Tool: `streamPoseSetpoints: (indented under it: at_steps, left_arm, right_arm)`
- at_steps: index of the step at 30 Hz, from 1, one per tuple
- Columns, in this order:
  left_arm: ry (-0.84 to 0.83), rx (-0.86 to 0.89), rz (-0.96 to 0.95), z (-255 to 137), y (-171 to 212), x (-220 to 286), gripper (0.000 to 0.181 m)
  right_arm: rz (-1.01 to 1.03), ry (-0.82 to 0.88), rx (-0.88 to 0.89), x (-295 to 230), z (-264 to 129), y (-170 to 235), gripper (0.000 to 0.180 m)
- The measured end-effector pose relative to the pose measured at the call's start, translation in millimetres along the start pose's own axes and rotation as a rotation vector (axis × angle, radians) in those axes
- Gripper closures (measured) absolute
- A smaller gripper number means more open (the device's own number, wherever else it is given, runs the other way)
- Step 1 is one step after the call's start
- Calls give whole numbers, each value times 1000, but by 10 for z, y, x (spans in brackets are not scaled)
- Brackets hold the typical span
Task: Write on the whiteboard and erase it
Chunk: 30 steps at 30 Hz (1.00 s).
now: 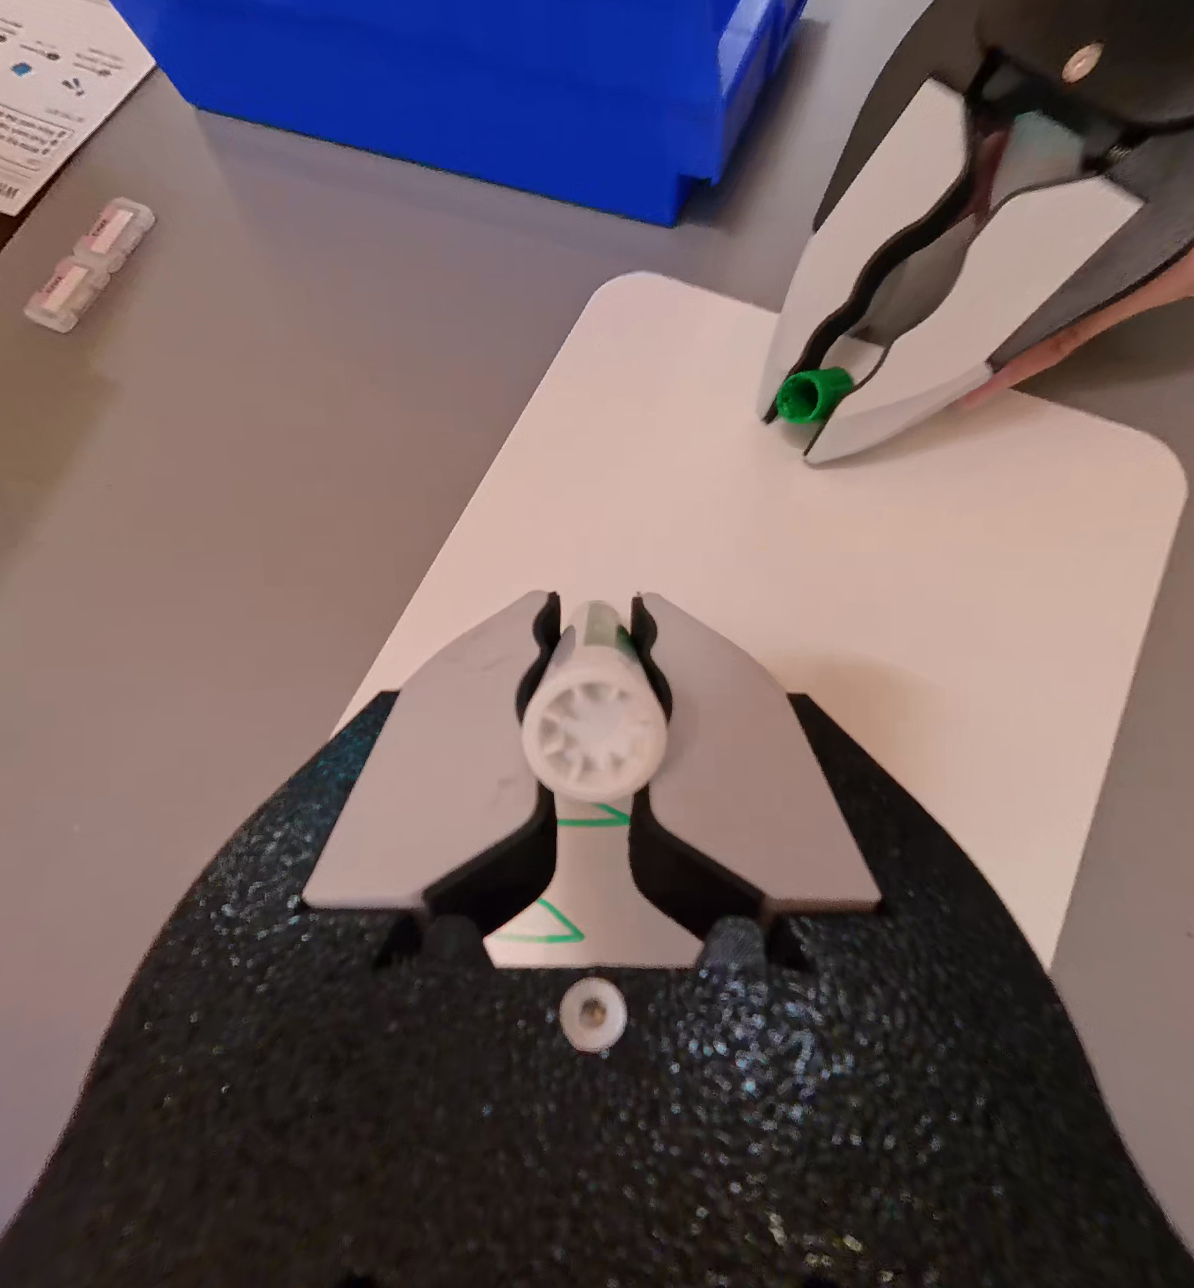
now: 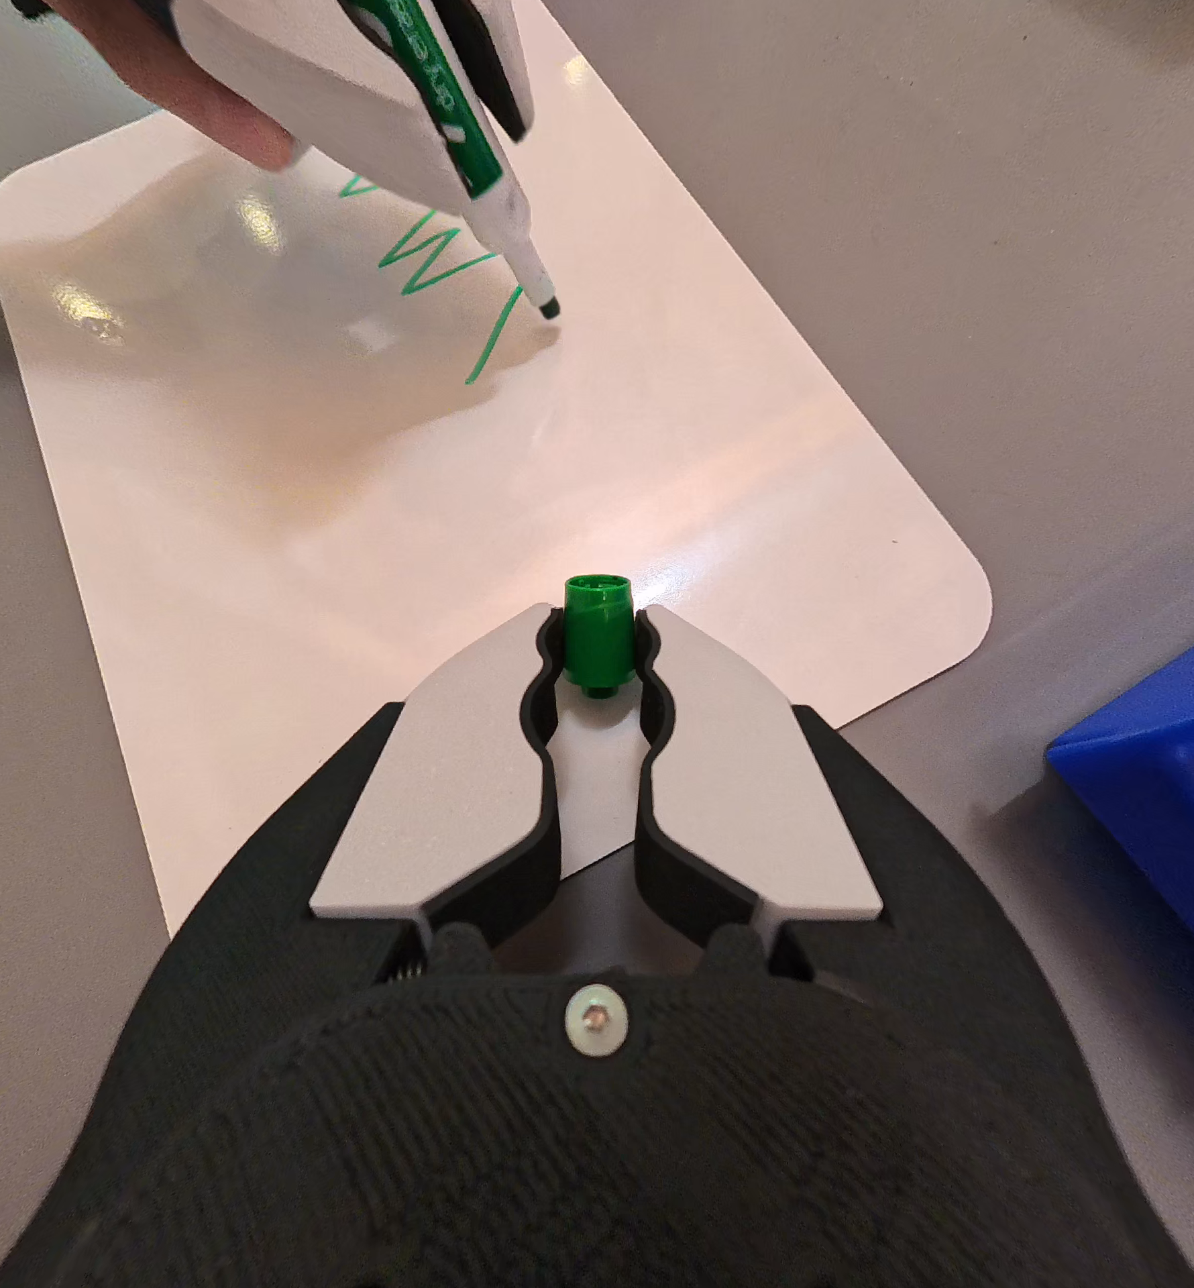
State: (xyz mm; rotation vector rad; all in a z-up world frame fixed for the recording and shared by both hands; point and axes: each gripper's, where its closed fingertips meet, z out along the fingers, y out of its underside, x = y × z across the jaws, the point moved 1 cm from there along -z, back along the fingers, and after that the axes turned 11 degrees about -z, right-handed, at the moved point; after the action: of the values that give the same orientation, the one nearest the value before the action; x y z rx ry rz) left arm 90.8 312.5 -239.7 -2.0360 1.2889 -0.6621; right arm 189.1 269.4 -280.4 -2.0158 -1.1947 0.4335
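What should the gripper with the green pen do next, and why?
Probably drag the marker a little further across the whiteboard to carry on the green zigzag. The left gripper grips the marker, its tip sits right at the end of the last stroke, and most of the board is blank. The right gripper just holds the green cap.

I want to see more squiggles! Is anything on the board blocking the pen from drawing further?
Nothing visible does. The marker tip sits at the green zigzag, with bare whiteboard ahead; the right gripper holding the cap stays near the far edge.
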Motion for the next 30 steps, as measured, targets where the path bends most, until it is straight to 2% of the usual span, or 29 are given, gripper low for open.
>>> streamPoseSetpoints:
  at_steps: [1,10,17,22,30]
  left_arm:
    - [-11,-21,9,23,37,-17,162]
    - [-31,-87,42,-151,216,95,161]
    - [-32,-73,24,-226,283,160,161]
    - [19,22,-33,-249,96,182,162]
    - [32,46,-14,-74,-155,128,162]
  right_arm:
    - [0,0,0,0,0,0,160]
    - [0,0,0,1,-1,-1,160]
    - [1,0,0,2,-1,-1,160]
    - [0,0,0,2,0,-1,160]
    - [-6,-3,0,7,-35,31,160]
